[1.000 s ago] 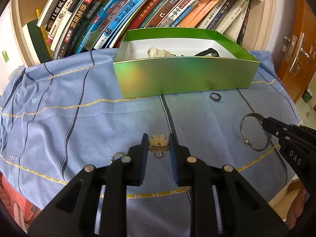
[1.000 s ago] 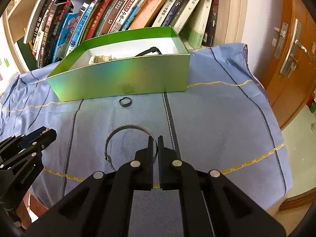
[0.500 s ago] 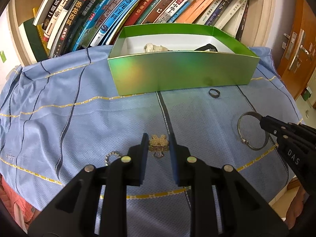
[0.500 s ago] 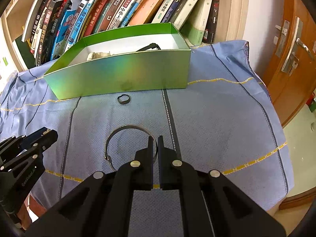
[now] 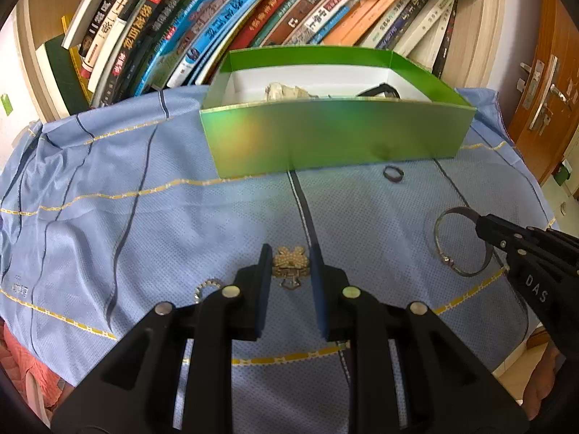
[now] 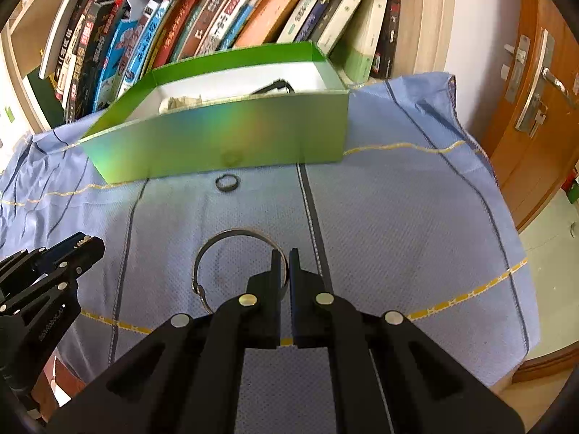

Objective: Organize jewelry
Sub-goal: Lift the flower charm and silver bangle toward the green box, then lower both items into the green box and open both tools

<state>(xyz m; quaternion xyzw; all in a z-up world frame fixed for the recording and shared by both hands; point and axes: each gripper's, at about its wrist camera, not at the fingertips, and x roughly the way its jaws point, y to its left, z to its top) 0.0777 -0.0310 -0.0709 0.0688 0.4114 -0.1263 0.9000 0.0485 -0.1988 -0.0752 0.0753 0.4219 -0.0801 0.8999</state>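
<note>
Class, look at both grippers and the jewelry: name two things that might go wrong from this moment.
1. The right gripper pinches only the thin rim of the silver bangle; it may pivot or slip out on the way to the green box.
2. The left gripper straddles the gold brooch; closing could snag the blue cloth or nudge the small chain beside it.
</note>
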